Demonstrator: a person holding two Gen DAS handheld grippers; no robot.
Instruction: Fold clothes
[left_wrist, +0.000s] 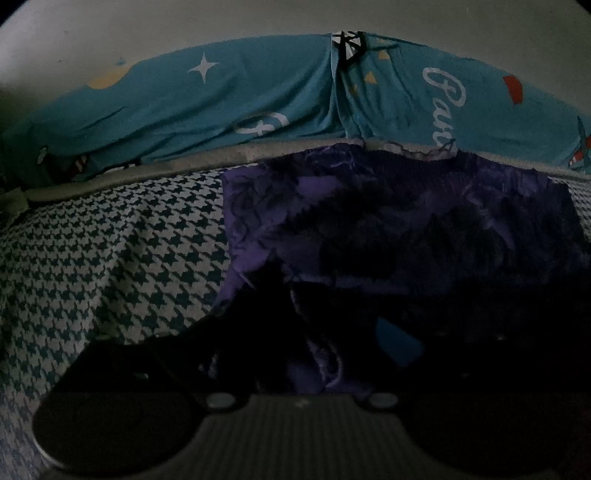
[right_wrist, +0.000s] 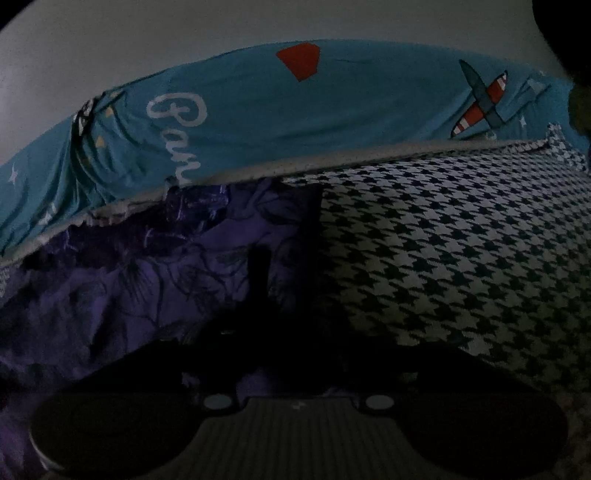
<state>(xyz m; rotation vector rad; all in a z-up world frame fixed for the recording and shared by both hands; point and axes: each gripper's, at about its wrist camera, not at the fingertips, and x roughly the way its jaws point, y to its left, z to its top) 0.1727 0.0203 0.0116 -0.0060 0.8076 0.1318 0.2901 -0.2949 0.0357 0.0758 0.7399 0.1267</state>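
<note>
Your purple garment (left_wrist: 369, 206) lies on the houndstooth cover (left_wrist: 110, 251) of the bed, its far edge against the teal sheet (left_wrist: 258, 99). Your left tongs (left_wrist: 354, 288) stand wide over the cloth, gripping nothing. Your right tongs (right_wrist: 284, 280) are over the garment's right edge; too dark to tell whether they pinch it.

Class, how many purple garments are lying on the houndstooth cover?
1: a purple floral garment spread on the houndstooth cover, touching the grey piping; more could be hidden in shadow.
</note>
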